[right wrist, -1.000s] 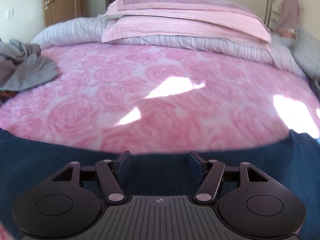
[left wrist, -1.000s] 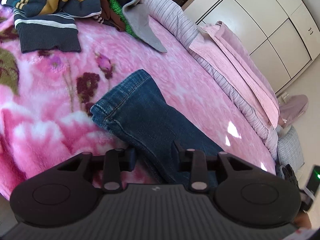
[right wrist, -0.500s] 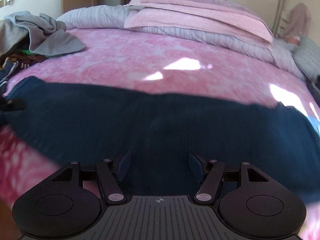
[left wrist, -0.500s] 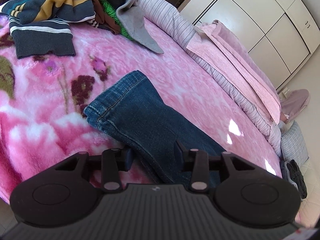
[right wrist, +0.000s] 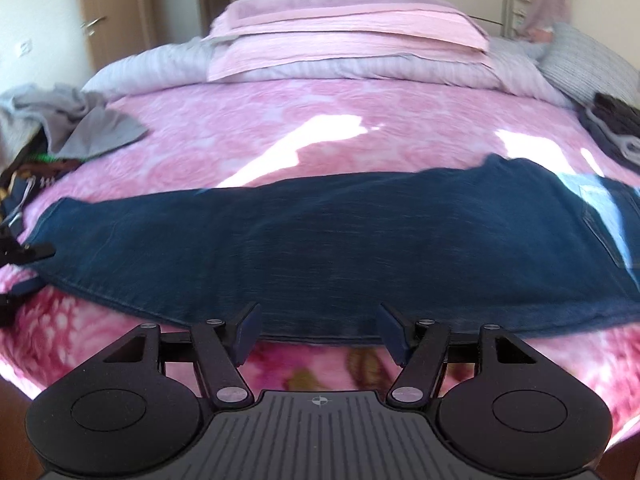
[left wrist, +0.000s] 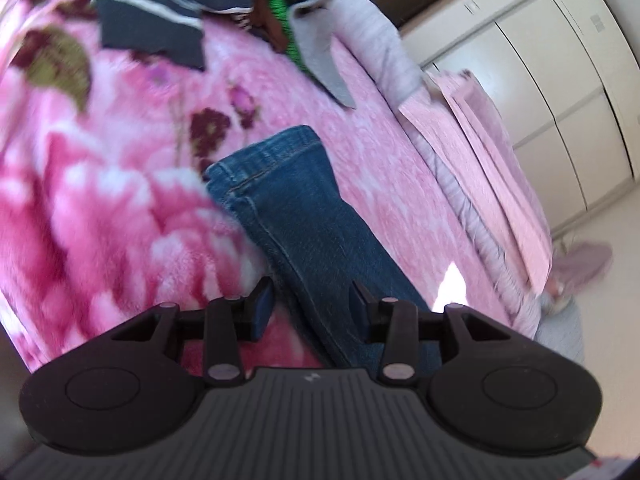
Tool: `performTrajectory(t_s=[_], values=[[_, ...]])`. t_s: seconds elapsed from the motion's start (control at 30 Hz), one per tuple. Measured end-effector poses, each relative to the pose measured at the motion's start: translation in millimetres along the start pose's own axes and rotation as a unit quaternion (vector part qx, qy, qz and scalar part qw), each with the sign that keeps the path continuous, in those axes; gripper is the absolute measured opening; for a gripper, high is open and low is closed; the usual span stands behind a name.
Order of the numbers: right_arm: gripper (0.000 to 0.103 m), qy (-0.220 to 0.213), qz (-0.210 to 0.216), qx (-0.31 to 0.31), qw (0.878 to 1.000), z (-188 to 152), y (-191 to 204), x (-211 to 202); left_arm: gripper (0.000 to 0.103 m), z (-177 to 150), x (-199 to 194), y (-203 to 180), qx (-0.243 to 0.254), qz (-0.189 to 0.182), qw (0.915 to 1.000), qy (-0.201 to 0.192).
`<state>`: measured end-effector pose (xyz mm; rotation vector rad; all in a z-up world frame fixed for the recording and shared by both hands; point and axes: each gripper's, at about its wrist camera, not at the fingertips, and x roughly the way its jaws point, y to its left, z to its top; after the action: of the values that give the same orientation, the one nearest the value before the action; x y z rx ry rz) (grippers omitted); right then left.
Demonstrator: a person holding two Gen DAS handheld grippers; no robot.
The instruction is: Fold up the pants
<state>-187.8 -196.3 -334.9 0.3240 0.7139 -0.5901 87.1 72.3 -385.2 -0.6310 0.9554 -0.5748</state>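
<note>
Dark blue jeans [right wrist: 320, 248] lie flat across the pink flowered blanket, folded lengthwise, leg hems at the left and the waist with a pocket at the right. In the left wrist view the leg [left wrist: 304, 216] runs from its hem toward the camera. My left gripper [left wrist: 310, 306] is open just above the leg's lower part, holding nothing. Just short of the jeans' near edge, my right gripper [right wrist: 320, 330] stands open and empty.
A heap of mixed clothes [left wrist: 192, 4] sits at the bed's far left, with a grey garment [right wrist: 80, 124] on top. Folded pink bedding [right wrist: 344, 44] is stacked at the head. Dark folded clothes [right wrist: 616, 120] lie at the right. White wardrobe doors [left wrist: 560, 80] stand beyond.
The right gripper has drawn back from over the jeans, so the whole pair now shows. The left gripper has shifted and tilted slightly, with the view blurred.
</note>
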Motion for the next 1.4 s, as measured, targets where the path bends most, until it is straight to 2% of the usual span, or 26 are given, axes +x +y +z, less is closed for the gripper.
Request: performTrajectory(t_s=[0.03,0.1,0.13,0.2,0.23,0.33,0.4,0.43,0.5,0.57,0.67,0.73,0.8,0.87,0.93,0.97,1.0,1.03,1.07,1.1,1.13,1.2,1.27,1.3,1.4], values=[[0.061,-0.001,-0.004,0.008,1.0,-0.2,-6.0,-2.9,0.033,1.6,2.4,1.8,-0.014,-0.002,0.9999,0.0],[0.061,-0.006,-0.011,0.026,1.0,0.4,-18.1,-9.5,0.02,4.8,7.7,6.9,-0.047,0.001,0.9989,-0.005],[0.061,-0.01,-0.014,0.035,0.999,0.8,-25.5,-14.7,0.01,6.0,10.0,10.8,-0.064,0.005,0.9979,-0.006],[0.061,-0.02,-0.024,0.054,0.998,1.8,-39.7,-23.5,0.009,6.7,11.0,20.4,-0.096,-0.005,0.9953,-0.006],[0.061,-0.025,-0.03,0.062,0.997,2.2,-46.9,-27.8,0.008,6.9,10.6,21.6,-0.095,-0.006,0.9955,-0.005],[0.061,-0.036,-0.052,0.086,0.994,2.2,-71.6,-41.1,0.006,8.3,9.3,9.0,-0.048,0.016,0.9987,-0.009],[0.061,-0.046,-0.071,0.102,0.991,1.0,-90.2,-51.0,0.005,9.9,9.6,-13.5,0.017,0.049,0.9985,-0.015],[0.061,-0.051,-0.082,0.11,0.989,-0.1,-100.6,-56.3,0.004,8.4,8.9,-27.7,0.06,0.063,0.9959,-0.024],[0.061,-0.06,-0.107,0.13,0.984,-3.7,-124.7,-68.7,0.004,4.2,5.2,-58.7,0.148,0.081,0.9846,-0.046],[0.061,-0.07,-0.132,0.153,0.977,-9.1,-149.4,-82.2,0.004,-3.7,0.3,-96.1,0.243,0.086,0.9638,-0.068],[0.061,-0.081,-0.17,0.189,0.964,-17.5,-187.2,-101.1,0.004,-24.4,-5.0,-160.7,0.377,0.066,0.9187,-0.099],[0.061,-0.084,-0.189,0.21,0.955,-22.6,-209.3,-111.1,0.004,-47.6,-6.9,-204.9,0.452,0.031,0.8842,-0.113],[0.061,-0.087,-0.203,0.228,0.948,-26.8,-227.0,-117.9,0.004,-78.2,-4.5,-244.4,0.511,-0.012,0.8529,-0.108],[0.061,-0.09,-0.211,0.242,0.943,-31.5,-240.1,-123.9,0.005,-115.8,3.4,-274.6,0.553,-0.055,0.8259,-0.095],[0.061,-0.087,-0.212,0.251,0.94,-35.3,-247.7,-125.6,0.011,-159.2,20.9,-295.0,0.59,-0.1,0.7994,-0.051],[0.061,-0.084,-0.209,0.254,0.941,-36.7,-249.6,-124.8,0.02,-181.5,33.8,-301.1,0.602,-0.115,0.79,-0.013],[0.061,-0.081,-0.203,0.257,0.941,-35.9,-250.8,-121.5,0.024,-204.1,50.2,-301.7,0.608,-0.125,0.7831,0.03],[0.061,-0.078,-0.196,0.261,0.942,-34.9,-251.7,-118.2,0.026,-225.6,68.8,-297.5,0.615,-0.13,0.7745,0.068],[0.061,-0.078,-0.185,0.264,0.943,-33.7,-251.8,-116.0,0.026,-244.9,86.8,-290.2,0.625,-0.119,0.7646,0.104],[0.061,-0.081,-0.17,0.267,0.945,-31.8,-251.0,-114.0,0.026,-258.8,100.6,-281.8,0.63,-0.098,0.7595,0.132],[0.061,-0.085,-0.152,0.269,0.947,-28.1,-250.0,-108.4,0.026,-263.8,105.8,-272.8,0.627,-0.085,0.7618,0.139],[0.061,-0.094,-0.108,0.279,0.949,-19.9,-246.3,-98.4,0.026,-251.5,98.0,-261.3,0.601,-0.106,0.78,0.139],[0.06,-0.105,-0.038,0.292,0.95,-8.9,-238.1,-84.5,0.027,-225.8,81.5,-256.6,0.569,-0.116,0.8015,0.142],[0.06,-0.106,0.004,0.302,0.947,-3.1,-233.1,-75.1,0.027,-212.4,73.4,-255.4,0.558,-0.119,0.8103,0.135],[0.06,-0.066,0.116,0.332,0.934,16.5,-214.2,-33.2,0.026,-174.1,58.2,-251.6,0.527,-0.107,0.8362,0.107]])
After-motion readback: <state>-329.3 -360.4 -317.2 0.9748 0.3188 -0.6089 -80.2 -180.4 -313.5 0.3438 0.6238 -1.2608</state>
